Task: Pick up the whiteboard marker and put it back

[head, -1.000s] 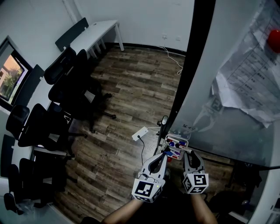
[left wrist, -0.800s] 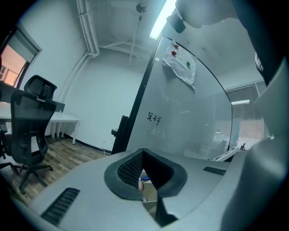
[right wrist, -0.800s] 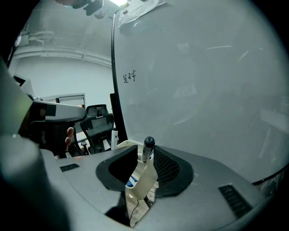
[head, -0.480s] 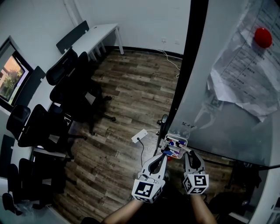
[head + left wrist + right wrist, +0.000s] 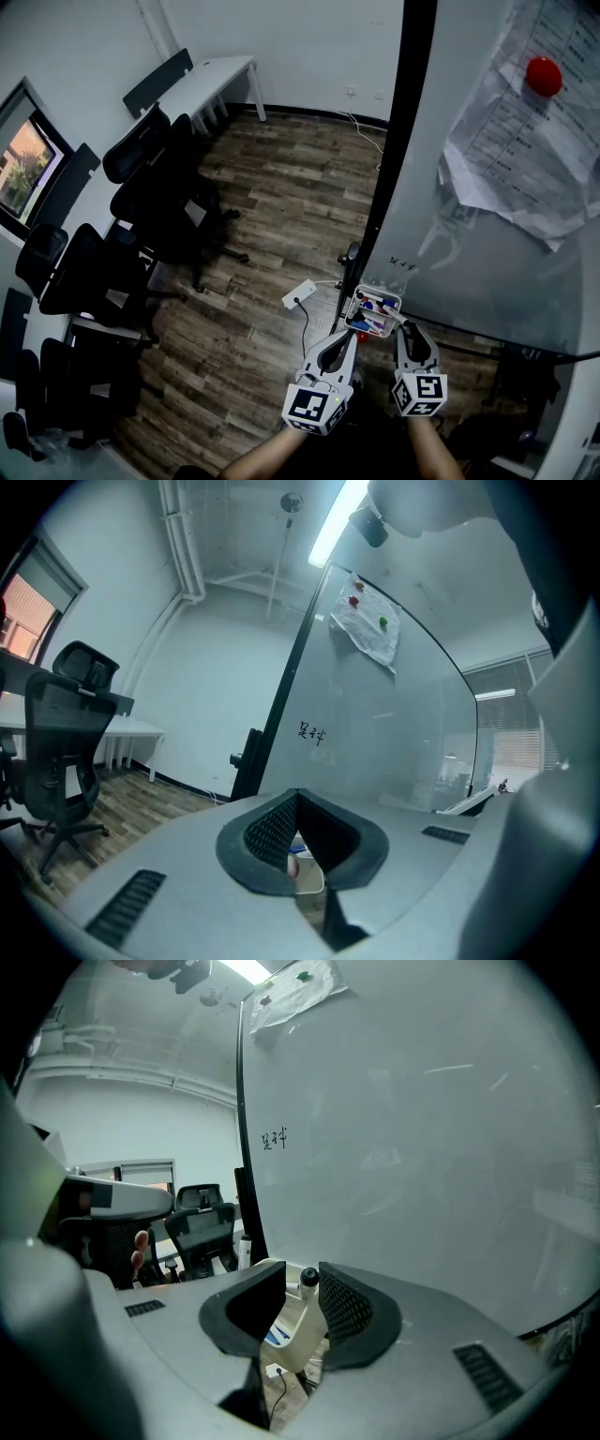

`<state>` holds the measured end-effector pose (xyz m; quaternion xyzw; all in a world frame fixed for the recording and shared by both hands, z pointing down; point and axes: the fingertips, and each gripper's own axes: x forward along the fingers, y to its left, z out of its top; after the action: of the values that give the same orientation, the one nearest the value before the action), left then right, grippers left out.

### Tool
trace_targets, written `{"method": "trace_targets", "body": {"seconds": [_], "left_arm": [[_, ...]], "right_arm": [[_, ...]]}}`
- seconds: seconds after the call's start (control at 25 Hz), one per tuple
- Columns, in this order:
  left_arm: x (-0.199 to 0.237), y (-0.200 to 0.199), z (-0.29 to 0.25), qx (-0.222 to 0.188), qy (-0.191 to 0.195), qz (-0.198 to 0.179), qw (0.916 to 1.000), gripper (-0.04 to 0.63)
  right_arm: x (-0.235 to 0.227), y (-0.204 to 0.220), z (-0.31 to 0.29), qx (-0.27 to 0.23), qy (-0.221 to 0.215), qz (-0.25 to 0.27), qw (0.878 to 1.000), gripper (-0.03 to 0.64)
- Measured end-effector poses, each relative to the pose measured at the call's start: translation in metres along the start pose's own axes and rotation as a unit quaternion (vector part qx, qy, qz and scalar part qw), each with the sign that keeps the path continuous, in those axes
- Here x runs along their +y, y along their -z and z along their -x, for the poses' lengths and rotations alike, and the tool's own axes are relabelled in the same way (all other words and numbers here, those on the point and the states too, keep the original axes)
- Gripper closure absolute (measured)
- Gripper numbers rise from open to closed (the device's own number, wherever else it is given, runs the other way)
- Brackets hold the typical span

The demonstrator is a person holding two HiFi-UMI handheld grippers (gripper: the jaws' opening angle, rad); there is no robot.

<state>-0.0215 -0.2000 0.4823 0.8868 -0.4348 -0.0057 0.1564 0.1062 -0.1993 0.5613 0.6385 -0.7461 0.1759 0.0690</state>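
Note:
A white tray (image 5: pixel 359 302) of several coloured markers hangs at the foot of the whiteboard (image 5: pixel 487 272). In the head view my right gripper (image 5: pixel 405 327) sits just right of the tray. It is shut on a white whiteboard marker (image 5: pixel 397 320) that slants toward the tray's rim. In the right gripper view the marker's black end (image 5: pixel 307 1281) sticks up between the pads of the right gripper (image 5: pixel 302 1279), with the tray's wall (image 5: pixel 298 1340) behind it. My left gripper (image 5: pixel 349 330) points at the tray's near side. Its fingertips meet, and nothing is between them in the left gripper view (image 5: pixel 298 799).
The whiteboard's black frame post (image 5: pixel 394 169) runs down to the floor. Papers (image 5: pixel 525 159) hang under a red magnet (image 5: pixel 543 75). A white power strip (image 5: pixel 300 286) with a cable lies on the wooden floor. Black office chairs (image 5: pixel 150 206) and a white desk (image 5: pixel 202 80) stand at the left.
The grippers, the marker and the tray keep their places. Only the head view has tilted a little, so the red magnet shows further left and higher.

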Motion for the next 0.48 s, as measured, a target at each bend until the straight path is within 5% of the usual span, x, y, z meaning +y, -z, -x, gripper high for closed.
{"method": "trace_targets", "body": {"seconds": [0.48], "left_arm": [[-0.014,-0.012,0.009,-0.019,0.015,-0.007,0.9997,0.589]], "right_arm": [[0.001,-0.017,0.022,-0.029,0.014,0.006,0.999,0.518]]}}
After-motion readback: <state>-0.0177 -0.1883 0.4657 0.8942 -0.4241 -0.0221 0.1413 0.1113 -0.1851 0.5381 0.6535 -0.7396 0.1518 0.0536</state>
